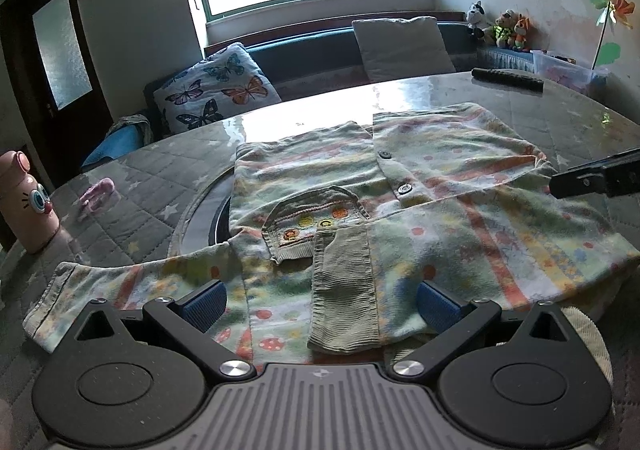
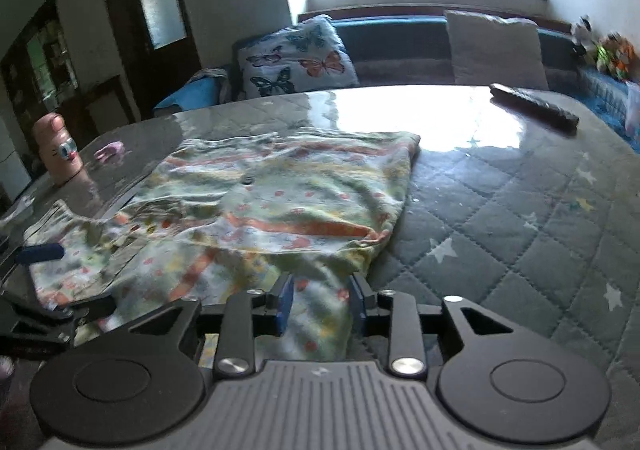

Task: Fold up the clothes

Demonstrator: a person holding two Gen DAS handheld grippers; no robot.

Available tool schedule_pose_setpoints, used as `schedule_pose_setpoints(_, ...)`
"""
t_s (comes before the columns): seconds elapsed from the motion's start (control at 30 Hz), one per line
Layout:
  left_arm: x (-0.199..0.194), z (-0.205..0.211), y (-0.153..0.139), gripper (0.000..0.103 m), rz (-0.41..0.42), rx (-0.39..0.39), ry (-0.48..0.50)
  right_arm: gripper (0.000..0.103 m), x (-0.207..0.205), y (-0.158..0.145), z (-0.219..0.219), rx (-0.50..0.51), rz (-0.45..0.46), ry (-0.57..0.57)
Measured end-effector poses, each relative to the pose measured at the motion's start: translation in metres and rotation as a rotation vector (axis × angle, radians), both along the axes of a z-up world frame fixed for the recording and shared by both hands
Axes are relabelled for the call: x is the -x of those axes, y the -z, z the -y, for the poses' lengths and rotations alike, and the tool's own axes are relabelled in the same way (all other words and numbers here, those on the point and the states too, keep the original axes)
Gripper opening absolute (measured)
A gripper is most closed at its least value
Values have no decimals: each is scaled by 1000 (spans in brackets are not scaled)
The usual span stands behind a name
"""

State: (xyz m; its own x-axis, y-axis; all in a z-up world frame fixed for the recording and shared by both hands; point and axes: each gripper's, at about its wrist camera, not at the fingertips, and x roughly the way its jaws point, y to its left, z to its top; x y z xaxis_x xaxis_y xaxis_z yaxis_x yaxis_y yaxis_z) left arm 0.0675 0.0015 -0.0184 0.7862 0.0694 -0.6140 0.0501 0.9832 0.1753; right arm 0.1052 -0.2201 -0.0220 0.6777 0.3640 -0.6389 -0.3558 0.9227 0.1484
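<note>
One garment on hand: a child's printed cardigan [image 1: 400, 186], green ground with orange stripes and dots, lying buttoned and face-up on the quilted surface [image 2: 520, 218] under its glossy cover. Ribbed collar and embroidered pocket sit near me; the hem points toward the window.

Item, left gripper [image 1: 320, 304]: my jaws stand wide open, hovering low over the near edge of the cardigan, holding nothing. One sleeve [image 1: 120, 290] trails out flat to my left; the other has been brought across the chest, its ribbed cuff [image 1: 344, 290] lying between my blue pads [image 1: 204, 308].

Item, right gripper [image 2: 320, 302]: my jaws are drawn in on a bunch of the cardigan's cloth at its right side, and the fabric rises in a ridge from the surface toward them (the pads are not fully together, so the grip looks light).

Step in hand, as I judge it: the side folds. The right side is being gathered inward; the left sleeve is not yet folded.

Next move, as I judge it: carry the pinched edge across toward the button line and lay it flat, then have the left jaws close on the loose sleeve and bring it over likewise. It calls for a low, even lift, since the knit is soft and will drag the layer beneath.

Also present: a pink bottle [image 1: 28, 202] with cartoon eyes, a small pink object [image 1: 96, 190], a dark remote [image 1: 508, 79] at the far edge.
</note>
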Motion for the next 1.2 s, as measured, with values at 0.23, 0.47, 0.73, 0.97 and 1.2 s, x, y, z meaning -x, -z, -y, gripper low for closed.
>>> schedule_pose_setpoints(0.23, 4, -2, -3, 103, 6, -6, -15, 40, 20, 4, -11, 56, 6, -49)
schedule_pose_setpoints(0.47, 13, -14, -7, 102, 9, -1, -53, 47, 41, 0, -20, 74, 34, -93)
schedule_pose_setpoints(0.73, 27, -53, -11, 100, 26, 23, -167, 53, 52, -3, -32, 81, 59, -131)
schedule_pose_setpoints(0.97, 32, -106, -10, 96, 31, 37, -323, 61, 46, 8, -56, 72, 31, -177)
schedule_pose_setpoints(1.2, 25, -167, -11, 89, 54, 17, -508, 72, 47, 7, -68, 73, 54, -198)
